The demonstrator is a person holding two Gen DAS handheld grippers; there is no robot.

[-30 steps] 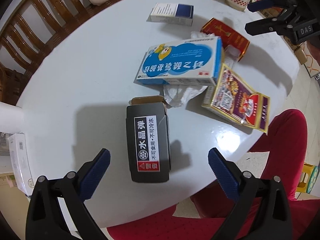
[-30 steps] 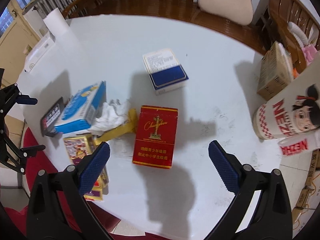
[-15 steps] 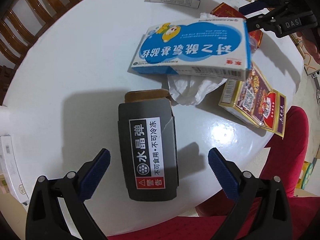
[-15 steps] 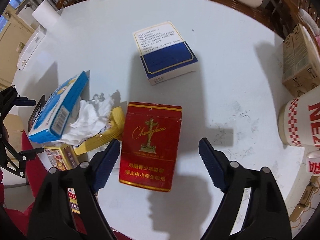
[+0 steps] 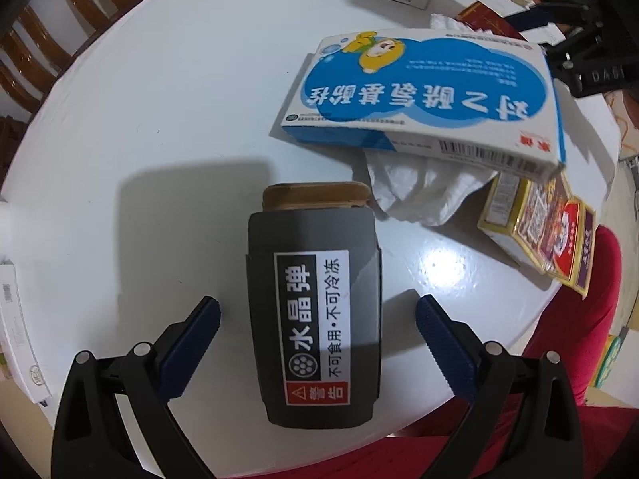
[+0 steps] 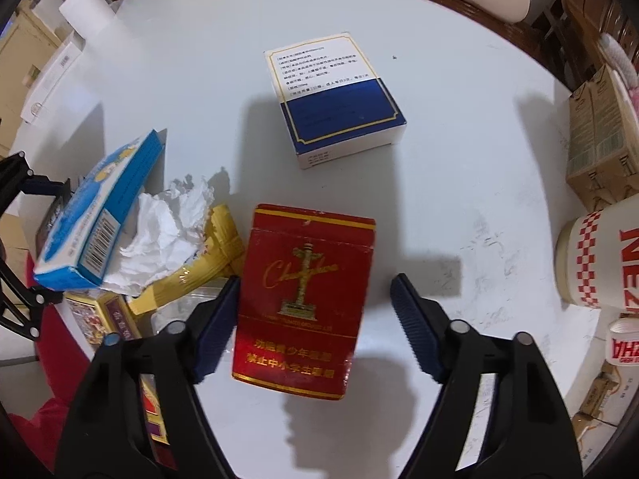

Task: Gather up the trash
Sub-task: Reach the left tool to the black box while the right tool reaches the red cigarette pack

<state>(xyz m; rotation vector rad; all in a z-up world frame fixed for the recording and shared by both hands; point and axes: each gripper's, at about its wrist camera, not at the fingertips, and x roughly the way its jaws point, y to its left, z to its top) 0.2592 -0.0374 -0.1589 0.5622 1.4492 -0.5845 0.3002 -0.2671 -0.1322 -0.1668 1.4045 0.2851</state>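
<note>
A dark grey box (image 5: 315, 319) with a black-and-white label lies near the white table's front edge. My left gripper (image 5: 317, 311) points down over it, open, with a gap between each blue pad and the box. A red cigarette pack (image 6: 307, 299) lies flat between the fingers of my right gripper (image 6: 315, 283). Those jaws are closing: the left pad is at the pack's edge and the right pad still stands off it. A crumpled tissue (image 6: 167, 235) and a yellow wrapper (image 6: 215, 247) lie left of the pack.
A blue-and-white medicine box (image 5: 423, 95) leans on the tissue, beside a gold-and-purple box (image 5: 547, 231). A white-and-navy box (image 6: 335, 99) lies farther back. A paper cup (image 6: 599, 255) and cartons (image 6: 599, 135) stand at the right; wooden chairs ring the table (image 5: 159, 99). A red-clad leg (image 5: 579, 319) is close by.
Both grippers have come down closer to the table, so the grey box and the red pack look larger. The right jaws have narrowed around the red pack. The left jaws kept their width.
</note>
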